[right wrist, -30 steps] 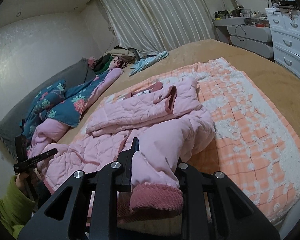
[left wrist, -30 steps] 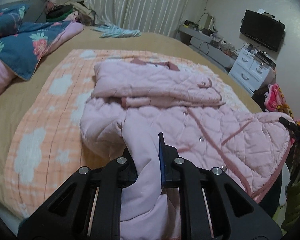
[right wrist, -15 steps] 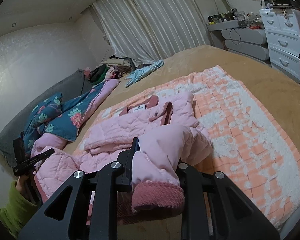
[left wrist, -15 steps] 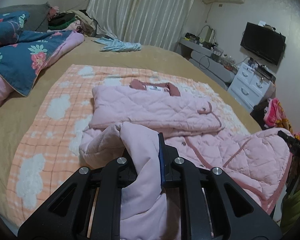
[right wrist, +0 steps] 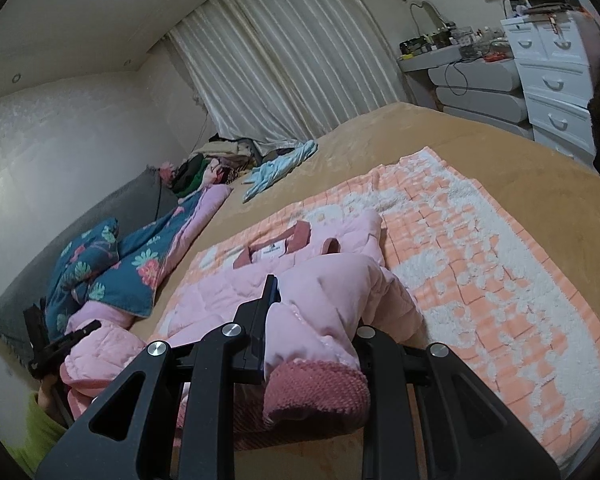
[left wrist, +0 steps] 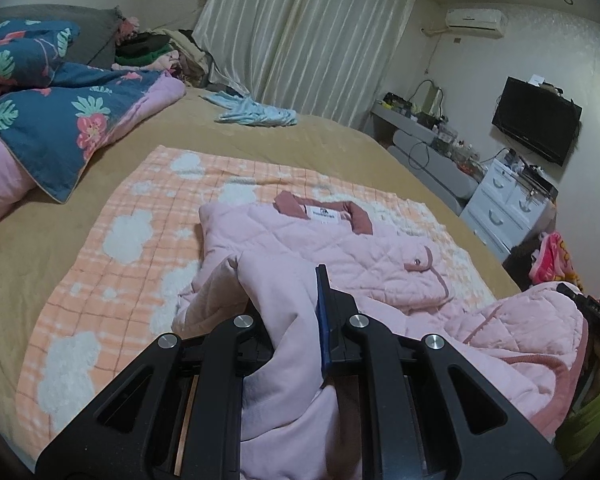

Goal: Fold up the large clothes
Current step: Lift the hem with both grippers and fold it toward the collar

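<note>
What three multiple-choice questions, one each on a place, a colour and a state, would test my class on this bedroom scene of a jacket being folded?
1. Where does the pink jacket lie?
A. on the peach blanket
B. on the white drawers
C. on the floor

2. What colour is the jacket's collar?
A. green
B. dusty red
C. white

3. How does the right gripper stand?
A. wide open, empty
B. shut on nothing
C. shut on the jacket's hem

Answers:
1. A, since the jacket's upper part rests flat on the blanket spread over the bed.
2. B, as the darker reddish collar frames the white label.
3. C, because pink fabric and its ribbed red edge are pinched between the jaws; the left gripper also clamps fabric.
</note>
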Available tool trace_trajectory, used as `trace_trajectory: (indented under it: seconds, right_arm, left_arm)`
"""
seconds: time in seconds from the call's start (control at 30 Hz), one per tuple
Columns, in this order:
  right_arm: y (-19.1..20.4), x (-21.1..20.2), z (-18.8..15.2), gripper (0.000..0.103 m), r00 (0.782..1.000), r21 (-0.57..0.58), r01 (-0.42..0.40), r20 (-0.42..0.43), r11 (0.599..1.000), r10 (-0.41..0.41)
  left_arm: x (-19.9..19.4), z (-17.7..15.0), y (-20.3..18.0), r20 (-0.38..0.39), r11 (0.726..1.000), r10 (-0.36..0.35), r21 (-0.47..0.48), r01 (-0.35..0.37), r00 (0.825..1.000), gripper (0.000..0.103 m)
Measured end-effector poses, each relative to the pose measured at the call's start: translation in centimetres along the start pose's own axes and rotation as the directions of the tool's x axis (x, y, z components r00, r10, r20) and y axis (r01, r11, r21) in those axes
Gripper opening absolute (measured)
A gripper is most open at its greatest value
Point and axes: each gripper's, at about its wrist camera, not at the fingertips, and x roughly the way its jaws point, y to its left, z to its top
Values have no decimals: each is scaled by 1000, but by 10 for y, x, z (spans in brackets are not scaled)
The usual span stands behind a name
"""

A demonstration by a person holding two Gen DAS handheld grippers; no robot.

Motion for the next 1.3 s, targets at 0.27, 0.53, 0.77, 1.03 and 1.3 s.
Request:
trace_trajectory:
  seconds: [0.27,0.53,0.77,1.03,1.3]
  right_arm:
    - [-4,5,14,20,1000,41,-4,6,999,4]
    - [5,9,33,20,1000,18,2,20,1000,-2]
    - [11,24,53,20,999,-6,28,24,1000,-27]
    - [2,54,70,20,999,12,54,-5,998,-54]
    - [-18,85,78,20,996,66,79,-54,995,-75]
  left_arm:
    - [2,16,-1,29,1000,17,-2,-17,999,7]
    - [2,31,2,55,999,28,-21,-27,998,7]
    - [9,46,2,75,998,55,-21,-54,996,7]
    - [29,56,2,85,994,110,1,-110,990,7]
    - [47,60,1,81,988,146,38,-149,986,8]
